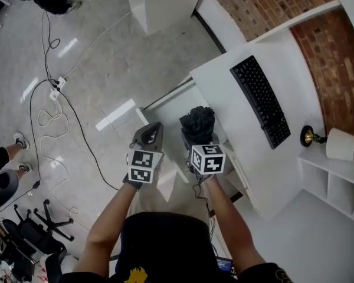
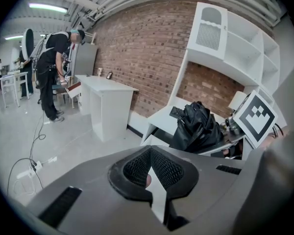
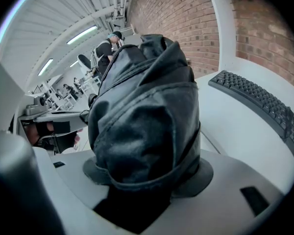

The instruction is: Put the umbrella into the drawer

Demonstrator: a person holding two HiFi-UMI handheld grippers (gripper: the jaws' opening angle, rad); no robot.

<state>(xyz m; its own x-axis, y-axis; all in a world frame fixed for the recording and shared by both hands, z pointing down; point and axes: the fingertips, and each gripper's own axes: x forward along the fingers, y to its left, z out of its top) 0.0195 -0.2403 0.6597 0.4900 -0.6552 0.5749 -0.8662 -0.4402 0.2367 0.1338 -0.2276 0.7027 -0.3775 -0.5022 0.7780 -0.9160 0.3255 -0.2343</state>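
Black cloth fills the space between my right fingers: it is the umbrella [image 3: 147, 106], folded up small. My right gripper [image 3: 147, 182] is spread wide and squeezes the umbrella on both sides, low down. Most of the umbrella sticks out past my fingertips. Seen from above, the umbrella [image 1: 197, 122] pokes out in front of my right gripper [image 1: 196, 139]. It is up in the air, near the edge of the white desk [image 1: 224, 93]. My left gripper [image 2: 154, 169] holds nothing. Its two fingers are pushed close together, and only a little hole shows between the bumpy black pads [image 2: 172, 169]. From above, my left gripper [image 1: 148, 135] hangs just to the left of my right one. The two are near each other but not touching. From my left fingers I can see the umbrella [image 2: 198, 126] off to the right. A black keyboard [image 1: 261, 102] lies on the desk, farther out than my right fingers and to their right. A red brick wall [image 1: 265, 5] stands behind the desk. Far past my left fingers, a person in dark clothes [image 2: 56, 67] bends over beside a white table [image 2: 108, 89]. A thin cable [image 1: 65, 108] curls on the shiny grey floor [image 1: 106, 58], well off to the left of my left fingers.
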